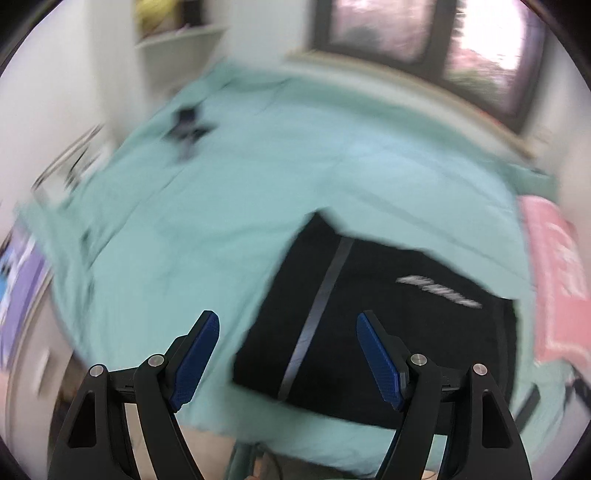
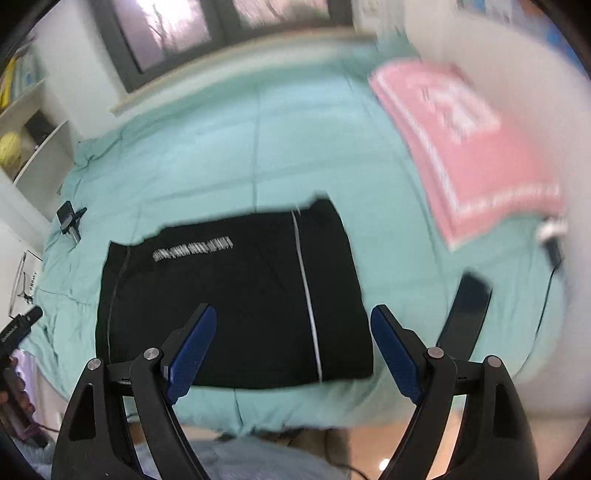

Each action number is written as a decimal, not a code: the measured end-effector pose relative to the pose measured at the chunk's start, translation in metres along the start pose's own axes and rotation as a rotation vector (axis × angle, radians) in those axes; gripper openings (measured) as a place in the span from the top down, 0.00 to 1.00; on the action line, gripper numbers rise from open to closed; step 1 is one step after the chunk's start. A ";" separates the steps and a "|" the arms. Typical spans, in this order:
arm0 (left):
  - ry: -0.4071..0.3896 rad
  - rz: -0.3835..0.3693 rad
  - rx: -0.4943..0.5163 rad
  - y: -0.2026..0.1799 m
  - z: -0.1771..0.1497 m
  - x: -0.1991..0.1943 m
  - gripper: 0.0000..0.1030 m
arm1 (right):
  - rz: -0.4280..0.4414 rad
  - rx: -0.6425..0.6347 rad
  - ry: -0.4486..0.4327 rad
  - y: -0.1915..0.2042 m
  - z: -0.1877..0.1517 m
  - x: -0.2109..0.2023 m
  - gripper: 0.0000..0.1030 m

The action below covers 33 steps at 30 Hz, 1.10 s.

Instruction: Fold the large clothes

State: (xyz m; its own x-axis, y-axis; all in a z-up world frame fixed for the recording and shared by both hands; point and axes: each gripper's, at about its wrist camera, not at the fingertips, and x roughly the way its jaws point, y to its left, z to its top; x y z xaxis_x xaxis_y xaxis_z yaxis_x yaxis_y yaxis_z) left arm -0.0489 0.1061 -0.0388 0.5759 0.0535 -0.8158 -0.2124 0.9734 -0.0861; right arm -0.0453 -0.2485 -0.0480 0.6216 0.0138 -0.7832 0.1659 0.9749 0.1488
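Observation:
A black garment point(image 2: 236, 299) with thin grey stripes and white lettering lies folded into a flat rectangle on the mint green bed cover point(image 2: 258, 147). It also shows in the left wrist view point(image 1: 369, 317), near the bed's front edge. My left gripper point(image 1: 288, 325) is open and empty, raised above the garment's left edge. My right gripper point(image 2: 293, 319) is open and empty, raised above the garment's front part. Both views are blurred.
A folded pink cloth point(image 2: 465, 147) lies on the bed's right side, also in the left wrist view point(image 1: 554, 277). A small black device point(image 2: 70, 218) lies at the bed's left. A dark flat object point(image 2: 467, 314) lies to the right. White shelves point(image 2: 33, 122) and a window point(image 2: 192, 26) stand behind.

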 end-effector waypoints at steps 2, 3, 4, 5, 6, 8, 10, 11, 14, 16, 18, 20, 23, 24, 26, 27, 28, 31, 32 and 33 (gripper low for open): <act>-0.038 -0.056 0.065 -0.024 0.001 -0.016 0.24 | 0.014 -0.008 -0.027 0.017 0.003 -0.011 0.15; -0.048 -0.063 0.088 -0.034 -0.002 -0.021 0.24 | 0.046 -0.007 -0.019 0.024 0.002 -0.014 0.15; -0.053 -0.059 0.115 -0.045 -0.002 -0.024 0.24 | 0.069 -0.013 -0.004 0.032 -0.001 -0.018 0.15; -0.058 -0.037 0.158 -0.057 -0.005 -0.025 0.24 | 0.074 -0.023 0.007 0.030 -0.005 -0.016 0.15; -0.057 -0.018 0.197 -0.064 -0.007 -0.023 0.23 | 0.068 -0.047 0.023 0.041 -0.008 -0.013 0.15; -0.046 0.023 0.273 -0.078 -0.013 -0.018 0.23 | 0.071 -0.068 0.048 0.041 -0.017 -0.011 0.15; -0.029 -0.008 0.293 -0.077 -0.018 -0.013 0.23 | 0.084 -0.074 0.067 0.043 -0.023 -0.006 0.15; -0.021 -0.033 0.298 -0.079 -0.019 -0.013 0.23 | 0.085 -0.080 0.073 0.041 -0.027 -0.005 0.15; -0.014 -0.050 0.313 -0.084 -0.023 -0.011 0.23 | 0.088 -0.095 0.077 0.040 -0.031 -0.002 0.15; -0.015 -0.064 0.305 -0.089 -0.024 -0.017 0.23 | 0.086 -0.104 0.079 0.042 -0.032 -0.004 0.15; -0.014 -0.078 0.291 -0.089 -0.024 -0.019 0.23 | 0.085 -0.110 0.083 0.043 -0.033 -0.004 0.15; -0.009 -0.083 0.280 -0.089 -0.024 -0.018 0.23 | 0.083 -0.117 0.090 0.044 -0.034 -0.003 0.15; 0.003 -0.080 0.272 -0.089 -0.025 -0.014 0.23 | 0.084 -0.125 0.100 0.043 -0.035 -0.002 0.15; 0.006 -0.081 0.271 -0.088 -0.025 -0.013 0.23 | 0.085 -0.128 0.102 0.043 -0.034 -0.002 0.15; 0.009 -0.080 0.268 -0.088 -0.026 -0.013 0.23 | 0.087 -0.132 0.102 0.044 -0.034 -0.002 0.15; 0.010 -0.080 0.266 -0.088 -0.026 -0.013 0.23 | 0.091 -0.135 0.102 0.044 -0.034 -0.002 0.15; 0.010 -0.078 0.265 -0.088 -0.026 -0.013 0.23 | 0.093 -0.137 0.104 0.045 -0.035 -0.001 0.15; 0.015 -0.074 0.262 -0.086 -0.026 -0.012 0.23 | 0.101 -0.144 0.115 0.048 -0.036 0.001 0.15; 0.017 -0.073 0.261 -0.085 -0.026 -0.011 0.23 | 0.105 -0.147 0.120 0.049 -0.036 0.002 0.15; 0.020 -0.072 0.259 -0.085 -0.026 -0.010 0.23 | 0.107 -0.150 0.124 0.050 -0.036 0.003 0.15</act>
State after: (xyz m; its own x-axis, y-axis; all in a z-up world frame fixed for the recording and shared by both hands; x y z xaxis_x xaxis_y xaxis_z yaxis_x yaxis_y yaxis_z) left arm -0.0572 0.0175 -0.0377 0.5659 -0.0195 -0.8242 0.0393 0.9992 0.0034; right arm -0.0627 -0.1914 -0.0651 0.5289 0.1375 -0.8375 -0.0176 0.9883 0.1512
